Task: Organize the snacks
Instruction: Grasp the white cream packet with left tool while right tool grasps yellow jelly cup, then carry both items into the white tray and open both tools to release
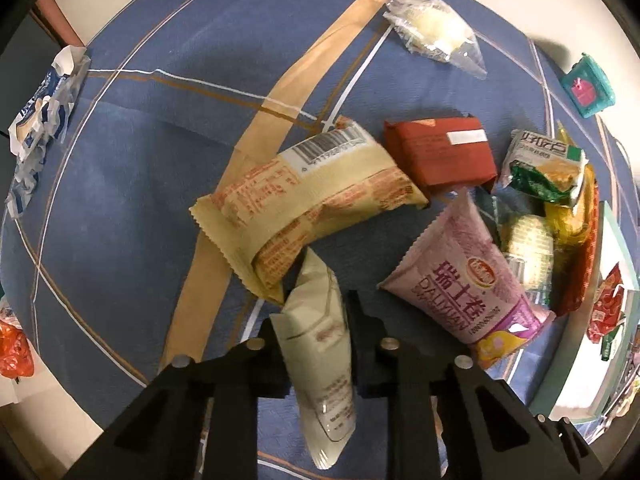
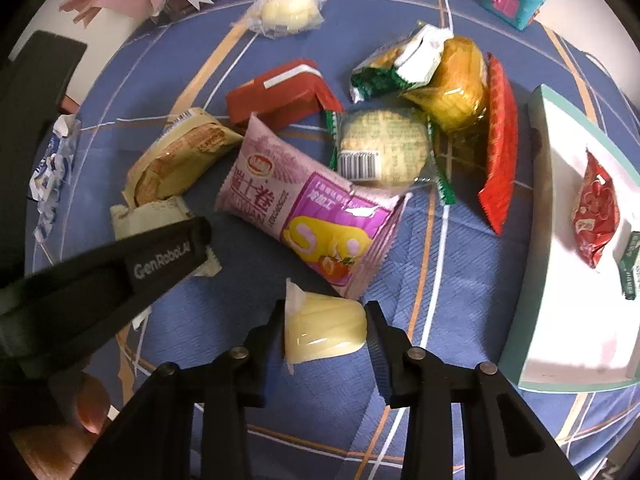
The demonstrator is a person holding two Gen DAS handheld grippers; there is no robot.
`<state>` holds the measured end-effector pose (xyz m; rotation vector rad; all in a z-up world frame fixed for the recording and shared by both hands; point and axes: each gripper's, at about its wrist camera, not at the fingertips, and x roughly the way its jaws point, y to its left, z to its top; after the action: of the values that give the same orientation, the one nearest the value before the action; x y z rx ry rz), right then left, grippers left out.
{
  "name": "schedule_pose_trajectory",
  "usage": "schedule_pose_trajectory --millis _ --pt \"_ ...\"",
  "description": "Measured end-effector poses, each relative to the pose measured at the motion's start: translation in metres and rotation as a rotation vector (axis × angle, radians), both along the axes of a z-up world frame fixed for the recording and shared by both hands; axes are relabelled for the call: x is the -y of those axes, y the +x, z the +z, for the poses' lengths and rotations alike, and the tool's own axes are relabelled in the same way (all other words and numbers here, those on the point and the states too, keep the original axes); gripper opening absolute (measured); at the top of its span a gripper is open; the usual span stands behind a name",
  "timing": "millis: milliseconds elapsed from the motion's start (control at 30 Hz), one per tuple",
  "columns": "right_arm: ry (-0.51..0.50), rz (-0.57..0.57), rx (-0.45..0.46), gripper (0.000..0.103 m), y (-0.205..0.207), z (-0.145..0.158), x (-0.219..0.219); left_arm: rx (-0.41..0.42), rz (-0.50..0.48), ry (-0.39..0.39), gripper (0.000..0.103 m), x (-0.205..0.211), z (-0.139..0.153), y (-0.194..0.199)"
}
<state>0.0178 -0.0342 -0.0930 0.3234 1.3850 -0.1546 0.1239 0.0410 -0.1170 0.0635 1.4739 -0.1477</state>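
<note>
A blue cloth with tan and white crossing stripes (image 2: 420, 240) covers the table and fills both views. At the right edge of the right wrist view stands a shallow white tray with a teal rim (image 2: 568, 128), already holding a red crinkled packet (image 2: 596, 216) and part of a green one.

The loose snacks lie heaped in the middle of that view: a pink and purple plastic pillow pack of Swiss roll (image 2: 304, 208), a cream paper-look wrapper with red print (image 2: 180, 152) to its left, a brick-red rectangular foil pack (image 2: 280, 92) above, and a round pale biscuit in clear film (image 2: 384, 148) to the right.

The left gripper (image 1: 316, 320) is closed on a narrow cream sachet (image 1: 320, 344), pinched across its middle at the bottom centre of the left wrist view, its upper end touching the cream wrapper. The right gripper (image 2: 326, 328) is clamped on a small pale-yellow jelly-like snack in clear film (image 2: 324, 328), at the bottom centre of its view, just below the pink pack.

Both held items look light and soft. The film is probably slippery and the yellow filling would likely squash, so a gentle hold across the body, not the crimped ends, seems best.
</note>
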Motion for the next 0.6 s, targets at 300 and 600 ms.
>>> schedule_pose_trajectory --millis 300,600 --pt "0.045 -0.027 0.054 0.04 0.004 0.028 0.029 0.072 0.004 -0.071 0.02 0.011 0.042 -0.004" --pt "0.053 -0.066 0.175 0.04 -0.009 0.077 0.06 0.209 -0.001 -0.135 0.02 0.012 0.103 -0.012"
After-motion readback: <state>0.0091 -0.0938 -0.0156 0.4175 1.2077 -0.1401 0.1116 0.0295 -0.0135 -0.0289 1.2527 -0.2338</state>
